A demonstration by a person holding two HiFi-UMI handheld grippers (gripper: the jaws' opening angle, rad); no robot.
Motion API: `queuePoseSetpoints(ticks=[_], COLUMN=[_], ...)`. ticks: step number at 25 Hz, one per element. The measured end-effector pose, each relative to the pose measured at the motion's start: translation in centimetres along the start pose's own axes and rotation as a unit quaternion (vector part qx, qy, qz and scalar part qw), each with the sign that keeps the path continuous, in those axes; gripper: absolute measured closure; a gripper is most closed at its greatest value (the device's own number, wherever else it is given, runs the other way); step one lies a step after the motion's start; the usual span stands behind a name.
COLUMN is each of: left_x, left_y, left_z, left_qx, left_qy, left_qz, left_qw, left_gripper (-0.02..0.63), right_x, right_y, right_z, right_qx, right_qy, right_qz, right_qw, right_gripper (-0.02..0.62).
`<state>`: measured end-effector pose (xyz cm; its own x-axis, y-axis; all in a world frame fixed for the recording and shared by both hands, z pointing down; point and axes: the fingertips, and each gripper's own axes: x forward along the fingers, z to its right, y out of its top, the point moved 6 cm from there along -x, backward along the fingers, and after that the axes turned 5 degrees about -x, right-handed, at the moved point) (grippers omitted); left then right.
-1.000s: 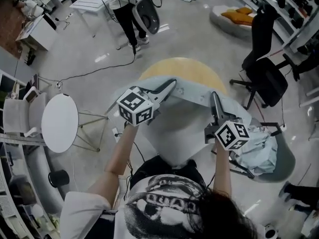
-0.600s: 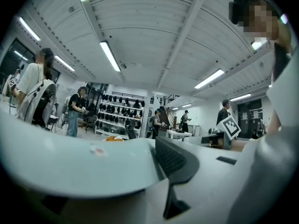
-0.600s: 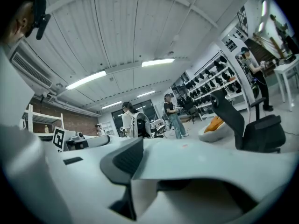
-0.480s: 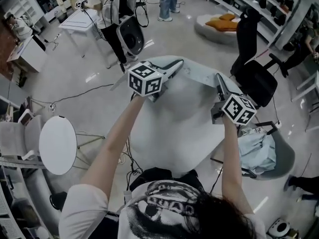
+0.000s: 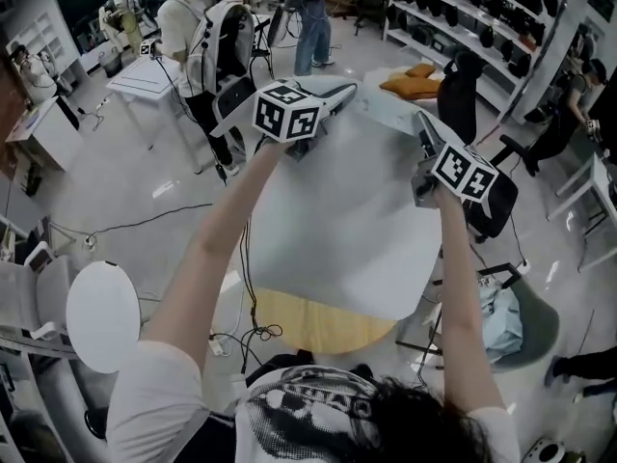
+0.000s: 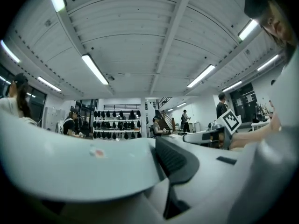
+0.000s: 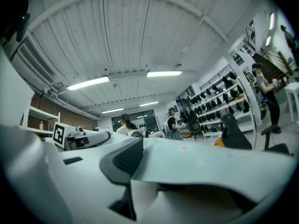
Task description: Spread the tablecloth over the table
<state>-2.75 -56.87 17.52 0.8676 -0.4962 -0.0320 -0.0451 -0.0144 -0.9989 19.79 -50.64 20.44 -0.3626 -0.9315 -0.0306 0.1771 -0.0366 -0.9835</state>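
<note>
A pale grey-blue tablecloth (image 5: 337,220) hangs spread in the air in the head view. Under its near edge shows the round wooden table (image 5: 318,324). My left gripper (image 5: 339,93) is raised and shut on the cloth's far left edge. My right gripper (image 5: 422,128) is shut on the far right edge; its jaws have eased slightly wider, with cloth still between them. In the left gripper view folded cloth (image 6: 140,204) is pinched between the jaws of the left gripper (image 6: 159,171). The right gripper view shows the same for the cloth (image 7: 187,204) and the right gripper (image 7: 135,171).
A small white round table (image 5: 101,314) stands at the left. A black office chair (image 5: 487,205) and a chair with pale cloth (image 5: 506,321) are at the right. Cables (image 5: 253,334) lie on the floor. People (image 5: 193,27) and a white desk (image 5: 145,70) are beyond.
Both grippers have risen and moved away from me with the cloth. The cloth has lifted and opened out in the air. The wooden table's near edge now shows beneath it.
</note>
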Motion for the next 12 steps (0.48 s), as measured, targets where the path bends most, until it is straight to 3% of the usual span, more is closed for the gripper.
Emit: queuePoseSetpoints(ticks=[6, 12], left_x=[0.7, -0.1], left_y=[6.4, 10.3], left_z=[-1.2, -1.2], left_qx=[0.053, 0.077], left_qy=[0.003, 0.007], left_qz=[0.039, 0.065], left_qw=[0.9978, 0.9949], left_gripper=[0.531, 0.528], right_x=[1.8, 2.1], right_y=[7.0, 11.5], right_z=[-0.9, -2.9], right_qx=[-0.076, -0.151], right_qy=[0.006, 0.008], right_qz=[0.052, 0.085], right_qw=[0.996, 0.985], right_gripper=[0.508, 0.506])
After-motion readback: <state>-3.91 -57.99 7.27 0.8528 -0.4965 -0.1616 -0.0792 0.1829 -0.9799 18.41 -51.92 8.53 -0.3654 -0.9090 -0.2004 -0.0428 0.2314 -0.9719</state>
